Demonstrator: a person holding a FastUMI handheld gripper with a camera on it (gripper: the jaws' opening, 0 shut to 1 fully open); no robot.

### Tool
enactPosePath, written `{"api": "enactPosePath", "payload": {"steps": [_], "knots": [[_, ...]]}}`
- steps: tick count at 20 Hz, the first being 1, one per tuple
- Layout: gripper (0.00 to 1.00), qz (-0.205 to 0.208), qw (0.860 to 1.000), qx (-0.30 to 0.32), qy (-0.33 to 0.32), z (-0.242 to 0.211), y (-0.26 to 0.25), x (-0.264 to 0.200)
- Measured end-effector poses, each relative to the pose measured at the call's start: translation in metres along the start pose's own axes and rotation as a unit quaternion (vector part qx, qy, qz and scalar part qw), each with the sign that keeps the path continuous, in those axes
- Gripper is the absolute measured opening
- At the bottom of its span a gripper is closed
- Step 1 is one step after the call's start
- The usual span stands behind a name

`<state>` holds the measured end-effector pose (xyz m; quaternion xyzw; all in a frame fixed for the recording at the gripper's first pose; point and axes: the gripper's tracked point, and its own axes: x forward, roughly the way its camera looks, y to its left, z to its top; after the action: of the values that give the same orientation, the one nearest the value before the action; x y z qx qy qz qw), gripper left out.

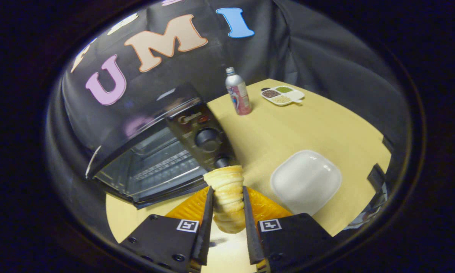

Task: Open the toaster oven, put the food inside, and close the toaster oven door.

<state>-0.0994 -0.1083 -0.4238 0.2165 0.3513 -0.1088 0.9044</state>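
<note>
A pale, layered pastry roll (pixel 227 201) stands upright between my fingers, and my gripper (pixel 227 189) is shut on it, lifted above the table. Just beyond and to the left of the fingers stands the black toaster oven (pixel 162 151). Its wire rack (pixel 162 165) shows through the front. The door looks let down towards me, though I cannot tell for sure. The oven's control panel with two round knobs (pixel 207 138) sits right behind the pastry's top.
Under the fingers lies something orange and ribbed (pixel 267 208) on the wooden table (pixel 318 125). A white square plate (pixel 305 180) is to the right of the fingers. Farther back stand a metal bottle (pixel 238 93) and a small divided dish of grains (pixel 282 94).
</note>
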Motion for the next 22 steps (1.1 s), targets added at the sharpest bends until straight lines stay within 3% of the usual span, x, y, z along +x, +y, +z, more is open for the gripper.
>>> {"api": "enactPosePath", "payload": {"steps": [8, 17, 22], "knots": [[0.43, 0.072, 0.993, 0.089, -0.014, -0.011, 0.086, 0.008], [0.43, 0.096, 0.979, 0.174, -0.038, -0.014, 0.147, 0.042], [0.44, 0.084, 0.975, 0.197, -0.05, -0.014, 0.154, 0.059]]}}
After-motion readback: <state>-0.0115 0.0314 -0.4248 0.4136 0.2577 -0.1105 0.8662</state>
